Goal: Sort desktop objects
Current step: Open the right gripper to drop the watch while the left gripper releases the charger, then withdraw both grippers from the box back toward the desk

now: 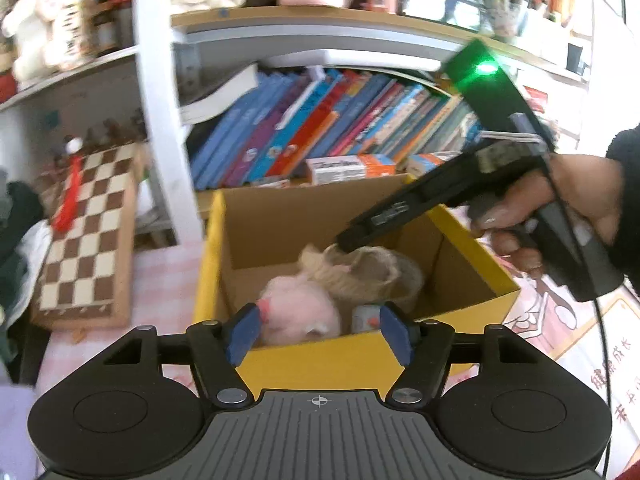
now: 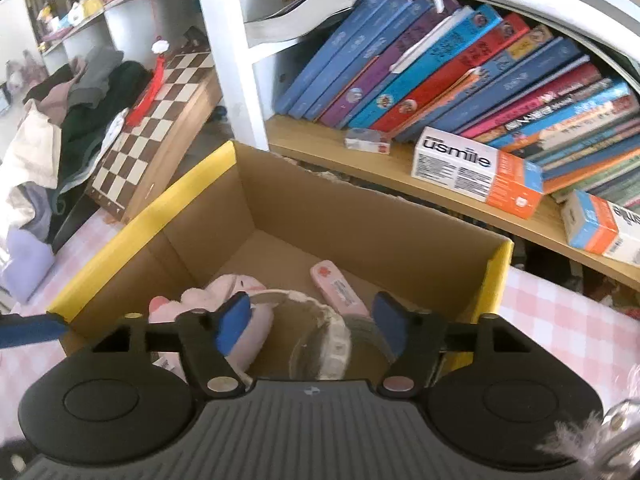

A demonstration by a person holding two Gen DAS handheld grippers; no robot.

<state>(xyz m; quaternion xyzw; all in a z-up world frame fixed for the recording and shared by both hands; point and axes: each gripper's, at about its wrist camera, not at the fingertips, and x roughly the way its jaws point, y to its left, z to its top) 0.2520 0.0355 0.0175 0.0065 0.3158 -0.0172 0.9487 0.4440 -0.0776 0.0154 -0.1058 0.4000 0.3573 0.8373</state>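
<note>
A cardboard box with a yellow rim [image 1: 320, 356] [image 2: 140, 220] stands open on the table. Inside lie a pink plush toy [image 1: 296, 304] [image 2: 224, 288], a beige-grey furry ring-shaped thing [image 1: 372, 272] [image 2: 320, 340] and a flat pink item [image 2: 336, 288]. My left gripper [image 1: 319, 320] hangs open over the box's near wall, nothing between its pads. My right gripper [image 2: 310, 312] is open above the furry thing, pads apart from it. In the left wrist view the right gripper [image 1: 344, 244] reaches in from the right, held by a hand [image 1: 560, 208], its tip just over the furry thing.
A chessboard [image 1: 88, 232] [image 2: 160, 120] leans at the left beside a pile of clothes [image 2: 60, 120]. Behind the box a shelf holds slanting books [image 1: 320, 128] and toothpaste boxes [image 2: 476, 168]. A pink checked cloth [image 2: 560, 320] covers the table.
</note>
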